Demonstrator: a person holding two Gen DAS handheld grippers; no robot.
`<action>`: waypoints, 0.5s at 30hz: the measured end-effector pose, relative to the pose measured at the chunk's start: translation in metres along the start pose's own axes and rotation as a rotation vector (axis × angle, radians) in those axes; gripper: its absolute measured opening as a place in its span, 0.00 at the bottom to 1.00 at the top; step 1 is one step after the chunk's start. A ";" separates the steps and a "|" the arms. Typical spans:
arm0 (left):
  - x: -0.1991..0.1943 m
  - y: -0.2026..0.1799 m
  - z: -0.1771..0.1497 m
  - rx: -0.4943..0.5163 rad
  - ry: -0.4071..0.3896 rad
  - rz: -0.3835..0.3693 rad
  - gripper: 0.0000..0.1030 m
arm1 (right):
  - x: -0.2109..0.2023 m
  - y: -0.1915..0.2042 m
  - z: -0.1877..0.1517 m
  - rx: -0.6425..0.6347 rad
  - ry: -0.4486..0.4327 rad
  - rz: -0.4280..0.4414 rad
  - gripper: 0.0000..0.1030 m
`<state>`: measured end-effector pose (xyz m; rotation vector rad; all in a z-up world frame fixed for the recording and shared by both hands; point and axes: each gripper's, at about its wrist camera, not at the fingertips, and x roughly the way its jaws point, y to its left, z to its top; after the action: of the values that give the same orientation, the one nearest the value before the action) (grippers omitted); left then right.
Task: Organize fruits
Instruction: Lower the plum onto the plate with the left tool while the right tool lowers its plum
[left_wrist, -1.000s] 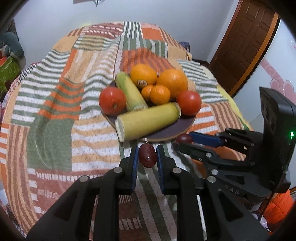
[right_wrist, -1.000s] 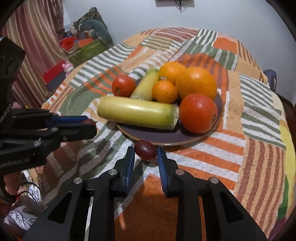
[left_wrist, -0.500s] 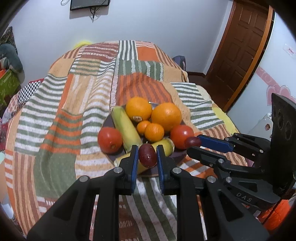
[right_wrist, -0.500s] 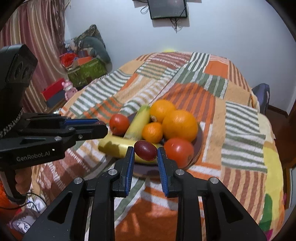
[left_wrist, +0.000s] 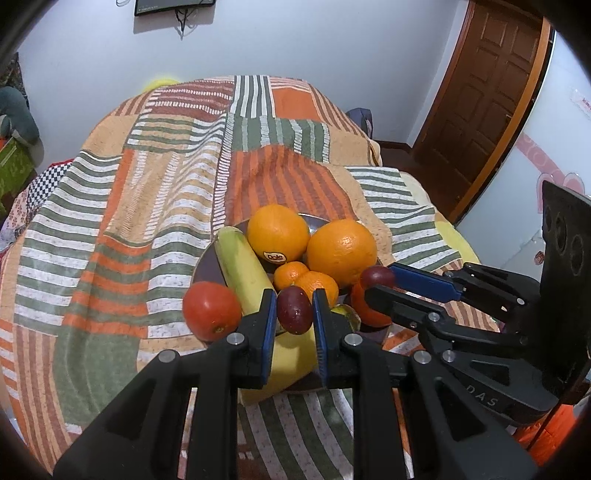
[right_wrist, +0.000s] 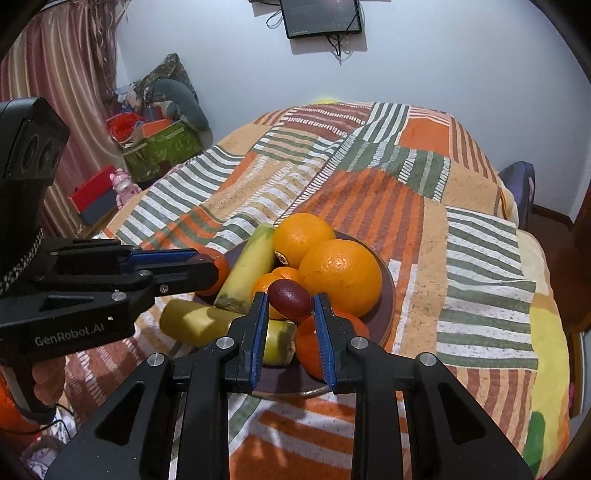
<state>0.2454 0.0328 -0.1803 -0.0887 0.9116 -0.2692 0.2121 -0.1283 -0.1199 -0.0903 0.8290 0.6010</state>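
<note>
A dark plate (left_wrist: 314, 221) on the striped bedspread holds two big oranges (left_wrist: 277, 232), small mandarins (left_wrist: 291, 274), two tomatoes (left_wrist: 211, 311) and two yellow-green corn cobs (left_wrist: 242, 260). My left gripper (left_wrist: 294, 308) is shut on a dark red plum (left_wrist: 294, 309), held above the plate's front. My right gripper (right_wrist: 290, 301) is shut on another dark red plum (right_wrist: 289, 299), above the plate's front right. The right gripper also shows in the left wrist view (left_wrist: 376, 282), and the left gripper in the right wrist view (right_wrist: 201, 264).
The plate (right_wrist: 388, 288) sits on a bed with a patchwork striped cover (right_wrist: 388, 166). A green box with clutter (right_wrist: 159, 147) and toys stand at the left by a curtain. A wooden door (left_wrist: 491, 92) is at the right. A screen (right_wrist: 319, 16) hangs on the far wall.
Both grippers have risen with their plums from the cover in front of the plate and now hover over the plate's front edge. The fruit on the plate has not moved.
</note>
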 end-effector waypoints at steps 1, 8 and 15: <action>0.003 0.000 0.000 0.000 0.004 0.000 0.18 | 0.001 -0.001 0.000 -0.001 0.002 0.000 0.22; 0.021 0.003 0.001 -0.008 0.036 -0.008 0.18 | 0.008 -0.006 0.000 0.008 0.008 0.006 0.23; 0.026 0.003 -0.001 -0.010 0.048 0.001 0.19 | 0.009 -0.006 0.001 0.019 0.010 0.006 0.23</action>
<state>0.2603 0.0291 -0.2010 -0.0916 0.9611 -0.2670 0.2203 -0.1293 -0.1266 -0.0733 0.8444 0.5985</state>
